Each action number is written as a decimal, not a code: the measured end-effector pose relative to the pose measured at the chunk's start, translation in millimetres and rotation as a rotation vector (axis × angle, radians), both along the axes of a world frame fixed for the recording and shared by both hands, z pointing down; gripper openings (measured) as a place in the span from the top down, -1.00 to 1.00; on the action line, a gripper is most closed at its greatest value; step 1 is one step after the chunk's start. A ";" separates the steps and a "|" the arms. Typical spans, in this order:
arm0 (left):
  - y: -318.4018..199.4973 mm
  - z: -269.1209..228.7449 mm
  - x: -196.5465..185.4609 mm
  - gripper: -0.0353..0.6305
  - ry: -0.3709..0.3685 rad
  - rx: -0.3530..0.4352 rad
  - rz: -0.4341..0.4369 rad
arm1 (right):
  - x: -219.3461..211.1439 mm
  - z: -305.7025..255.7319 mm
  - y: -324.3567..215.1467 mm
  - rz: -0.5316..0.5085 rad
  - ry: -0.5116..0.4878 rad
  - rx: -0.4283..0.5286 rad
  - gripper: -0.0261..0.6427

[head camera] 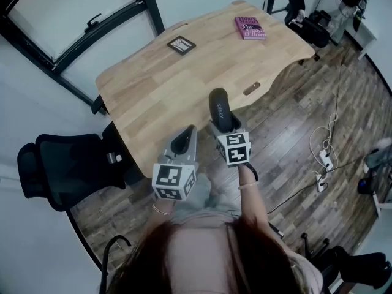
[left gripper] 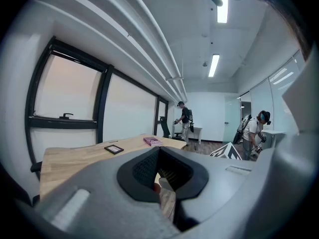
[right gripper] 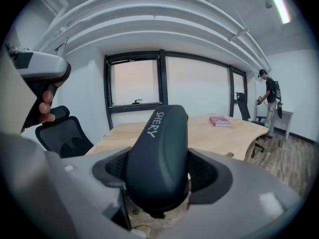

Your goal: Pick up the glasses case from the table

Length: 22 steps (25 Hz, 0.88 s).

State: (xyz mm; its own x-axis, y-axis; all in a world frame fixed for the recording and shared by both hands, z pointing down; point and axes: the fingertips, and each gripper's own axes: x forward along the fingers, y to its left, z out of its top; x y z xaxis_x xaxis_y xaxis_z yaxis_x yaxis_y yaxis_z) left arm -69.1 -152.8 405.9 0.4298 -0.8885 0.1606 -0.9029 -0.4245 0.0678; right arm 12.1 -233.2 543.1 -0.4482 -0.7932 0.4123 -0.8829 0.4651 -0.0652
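A dark glasses case (head camera: 220, 109) with white lettering stands on end between the jaws of my right gripper (head camera: 224, 127), which is shut on it. It is held just above the near edge of the wooden table (head camera: 165, 90). In the right gripper view the case (right gripper: 159, 153) fills the middle, clamped by the right gripper (right gripper: 159, 171). My left gripper (head camera: 182, 143) hangs just left of it, near the table's edge. In its own view the left gripper (left gripper: 158, 169) has its dark pads together with nothing between them.
A pink book (head camera: 250, 27) and a small black-framed square (head camera: 181, 44) lie at the table's far side. A black office chair (head camera: 67, 164) stands at the left. Cables and a power strip (head camera: 324, 159) lie on the wood floor at the right. People (left gripper: 185, 118) stand far off.
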 end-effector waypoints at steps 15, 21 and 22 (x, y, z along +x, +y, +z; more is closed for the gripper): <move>53.1 -19.9 14.5 0.87 0.002 0.052 -0.049 | 21.1 -41.2 48.9 -0.020 -0.019 0.091 -0.10; 70.8 -24.2 21.5 0.87 -0.007 0.064 -0.057 | 27.6 -54.6 70.0 -0.033 -0.029 0.123 -0.10; 73.0 -24.9 22.6 0.87 -0.010 0.067 -0.056 | 27.9 -56.5 72.9 -0.036 -0.031 0.129 -0.10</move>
